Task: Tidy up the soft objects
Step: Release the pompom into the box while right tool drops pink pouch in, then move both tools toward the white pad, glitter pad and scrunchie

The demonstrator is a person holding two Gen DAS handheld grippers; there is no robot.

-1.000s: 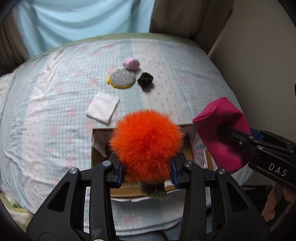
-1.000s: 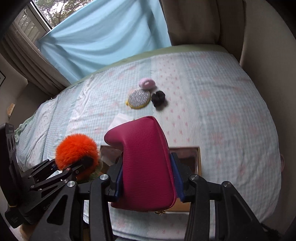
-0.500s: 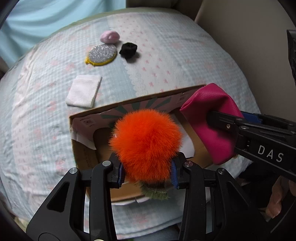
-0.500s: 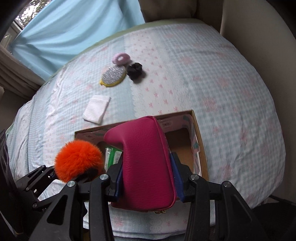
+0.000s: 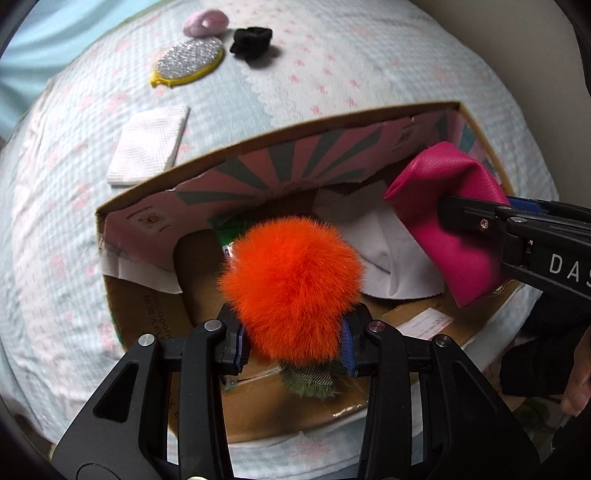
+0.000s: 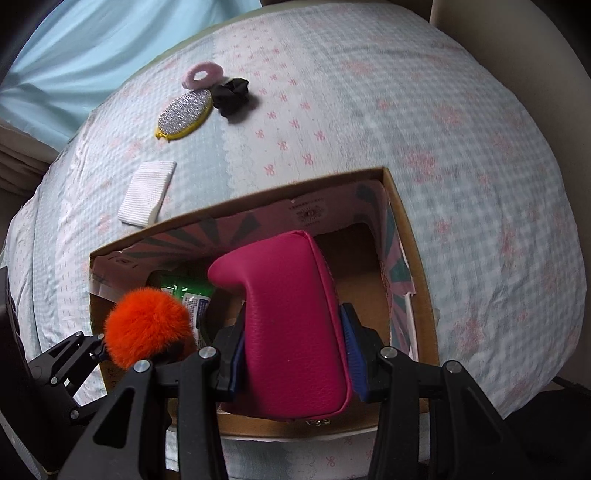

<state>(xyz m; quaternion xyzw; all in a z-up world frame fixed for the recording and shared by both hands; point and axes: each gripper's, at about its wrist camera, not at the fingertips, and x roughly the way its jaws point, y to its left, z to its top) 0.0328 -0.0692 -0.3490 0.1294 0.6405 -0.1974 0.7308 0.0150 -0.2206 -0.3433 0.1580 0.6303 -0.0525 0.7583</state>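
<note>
An orange pom-pom [image 5: 291, 288] is pinched between the pads of the left gripper [image 5: 291, 345], at the centre of the left view, above the open cardboard box [image 5: 280, 133]. A pink pouch [image 6: 295, 325] is clamped by the right gripper [image 6: 295, 362], also over the box. Behind the box, in the upper left of the frame, a white cloth [image 5: 149, 144], a silver glitter pad [image 5: 188, 62], a black scrunchie [image 5: 251, 40] and a pink scrunchie [image 5: 205, 22] are seen on the bed cover [image 5: 369, 66].

bed [image 6: 461, 155]: pale blue checked cover, pink motifs | curtain [image 6: 92, 48]: light blue, behind | wall [image 5: 535, 48]: beige, right
</note>
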